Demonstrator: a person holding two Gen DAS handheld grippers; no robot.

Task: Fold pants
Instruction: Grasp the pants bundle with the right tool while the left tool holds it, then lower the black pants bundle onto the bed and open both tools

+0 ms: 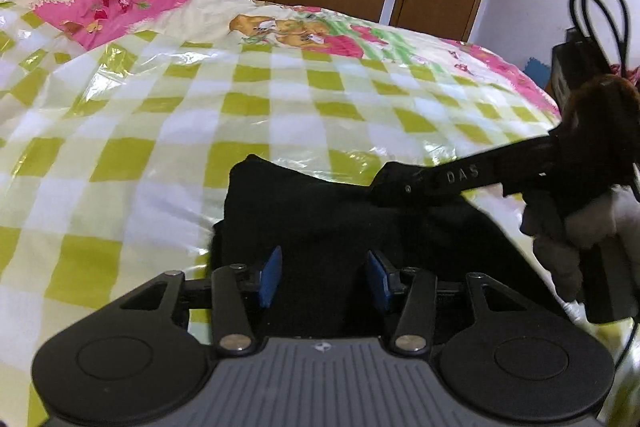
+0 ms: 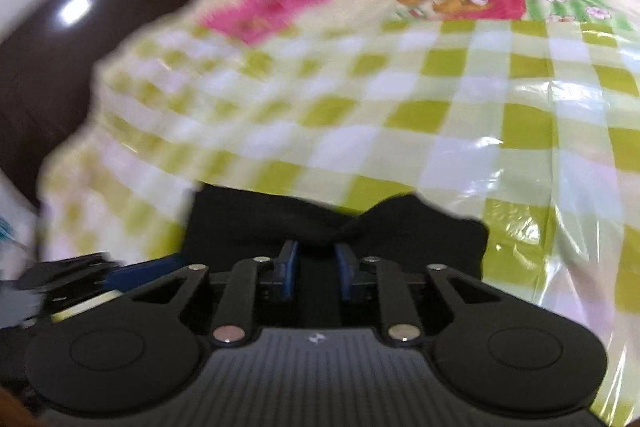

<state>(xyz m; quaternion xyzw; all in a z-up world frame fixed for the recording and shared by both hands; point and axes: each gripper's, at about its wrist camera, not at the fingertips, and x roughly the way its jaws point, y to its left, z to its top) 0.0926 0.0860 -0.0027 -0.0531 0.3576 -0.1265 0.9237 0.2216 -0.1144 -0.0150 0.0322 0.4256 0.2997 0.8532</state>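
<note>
Lying on checked sheet (image 1: pixel 248 115): black pants (image 1: pixel 320 219) | left tongs (image 1: pixel 324 277) released | right tongs (image 2: pixel 317 269) pinching pants

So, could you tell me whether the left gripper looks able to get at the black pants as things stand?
Probably yes. The left gripper is open, with the black pants lying directly between and ahead of its blue pads. Nothing sits between them; the right gripper reaches in further off, at the cloth's far right edge.

We see black pants (image 1: pixel 312 211) on a sheet (image 1: pixel 280 99) checked in lime green and white, with pink patches toward its far edge; our grippers' pads (image 1: pixel 270 277) are blue.
</note>
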